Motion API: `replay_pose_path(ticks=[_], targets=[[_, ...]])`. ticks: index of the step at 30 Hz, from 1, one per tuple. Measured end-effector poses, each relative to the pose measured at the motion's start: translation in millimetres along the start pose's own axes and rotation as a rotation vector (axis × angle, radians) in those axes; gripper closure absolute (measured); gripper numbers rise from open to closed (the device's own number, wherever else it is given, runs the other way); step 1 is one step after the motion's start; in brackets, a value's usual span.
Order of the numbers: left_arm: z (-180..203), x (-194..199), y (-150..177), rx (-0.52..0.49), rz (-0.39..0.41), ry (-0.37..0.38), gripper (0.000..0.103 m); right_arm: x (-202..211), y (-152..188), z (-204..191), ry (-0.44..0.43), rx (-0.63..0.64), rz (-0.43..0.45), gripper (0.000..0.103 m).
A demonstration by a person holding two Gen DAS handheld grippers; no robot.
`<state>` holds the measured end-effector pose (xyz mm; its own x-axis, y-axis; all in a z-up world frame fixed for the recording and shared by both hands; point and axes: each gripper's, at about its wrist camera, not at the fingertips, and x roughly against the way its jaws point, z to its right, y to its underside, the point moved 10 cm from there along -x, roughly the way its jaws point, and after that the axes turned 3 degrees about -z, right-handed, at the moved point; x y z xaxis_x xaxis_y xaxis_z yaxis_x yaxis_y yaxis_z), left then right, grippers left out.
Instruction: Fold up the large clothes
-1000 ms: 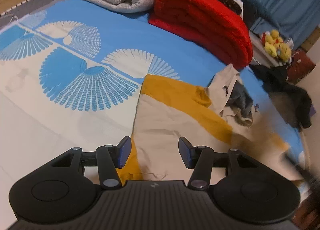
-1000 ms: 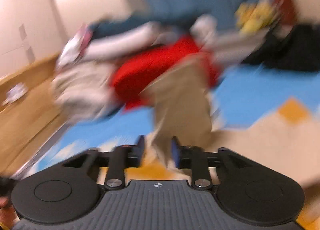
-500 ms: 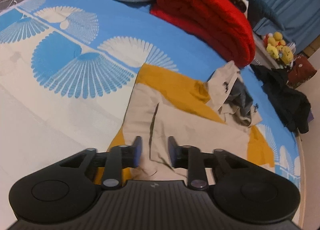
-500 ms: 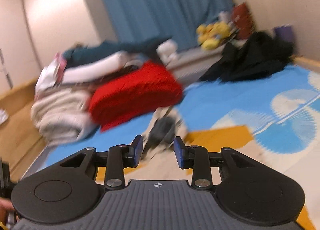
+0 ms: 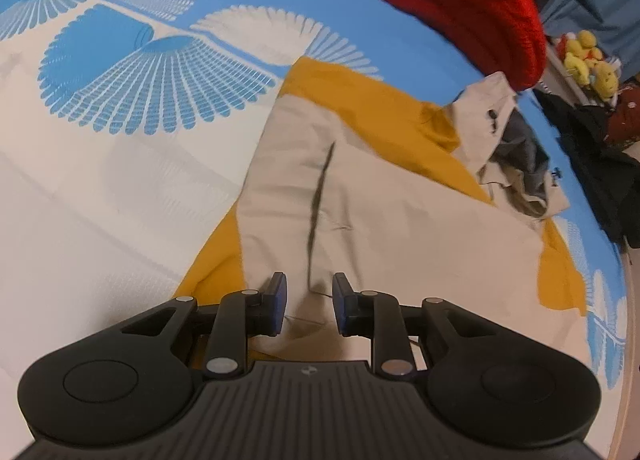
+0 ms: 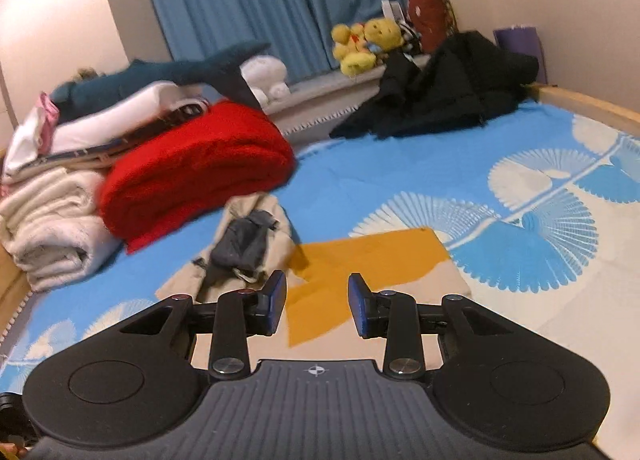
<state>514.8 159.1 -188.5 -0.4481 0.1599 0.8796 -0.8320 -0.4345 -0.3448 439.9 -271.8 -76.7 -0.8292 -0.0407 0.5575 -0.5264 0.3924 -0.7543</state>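
The bed (image 5: 100,188) carries a beige-and-mustard garment (image 5: 380,196), a red blanket (image 6: 192,172), white blankets (image 6: 48,228) and black clothes (image 6: 444,88).

Dim, warm indoor lighting; soft shadows. Strong fisheye curvature at the edges. Slight motion blur and softness throughout; no harsh glare.

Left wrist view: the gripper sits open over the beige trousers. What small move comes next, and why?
Probably lower and close the left gripper on the beige trousers: its jaws straddle a dark crease near the hem, holding nothing, and the trousers lie only partly folded.
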Motion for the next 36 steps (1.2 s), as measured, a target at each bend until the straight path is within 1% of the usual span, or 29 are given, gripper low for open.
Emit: replay_pose_path(ticks=[1, 3, 6, 7, 9, 14, 16, 19, 20, 22, 25, 28, 31, 32, 36], targets=[[-2, -3, -1, 0.013, -0.005, 0.001, 0.075, -6, 0, 4, 0.014, -0.004, -0.018, 0.067], [-3, -7, -2, 0.039, -0.015, 0.013, 0.075, -14, 1, 15, 0.013, -0.033, -0.047, 0.067], [0, -13, -5, 0.049, -0.024, 0.025, 0.068, -25, 5, 33, 0.038, -0.066, -0.102, 0.067], [1, -16, -5, 0.045, -0.027, 0.025, 0.064, -30, 7, 37, 0.048, -0.079, -0.116, 0.067], [2, -20, -5, 0.04, -0.035, 0.016, 0.06, -39, 12, 47, 0.061, -0.12, -0.153, 0.067], [4, -25, -5, 0.04, -0.039, 0.008, 0.06, -55, 27, 66, 0.084, -0.245, -0.238, 0.067], [6, -25, -5, 0.035, -0.034, 0.009, 0.062, -61, 35, 71, 0.091, -0.29, -0.276, 0.067], [11, -22, -6, 0.016, -0.019, 0.016, 0.097, -71, 50, 73, 0.104, -0.333, -0.334, 0.067], [13, -19, -7, 0.001, -0.005, 0.013, 0.101, -73, 53, 73, 0.102, -0.344, -0.346, 0.067], [21, -9, -11, -0.028, 0.023, 0.033, 0.103, -78, 60, 69, 0.094, -0.363, -0.37, 0.067], [29, 9, -14, -0.029, 0.059, 0.069, 0.103, -83, 70, 66, 0.079, -0.393, -0.409, 0.066], [28, 27, -17, -0.038, 0.095, 0.061, 0.103, -88, 86, 69, 0.09, -0.468, -0.466, 0.065], [26, 38, -14, -0.023, 0.097, 0.062, 0.103, -89, 101, 77, 0.137, -0.512, -0.515, 0.064], [25, 39, -12, -0.025, 0.094, 0.06, 0.103, -89, 104, 79, 0.145, -0.521, -0.522, 0.062], [17, 33, -4, -0.023, 0.064, 0.016, 0.103, -89, 107, 81, 0.14, -0.545, -0.523, 0.061]])
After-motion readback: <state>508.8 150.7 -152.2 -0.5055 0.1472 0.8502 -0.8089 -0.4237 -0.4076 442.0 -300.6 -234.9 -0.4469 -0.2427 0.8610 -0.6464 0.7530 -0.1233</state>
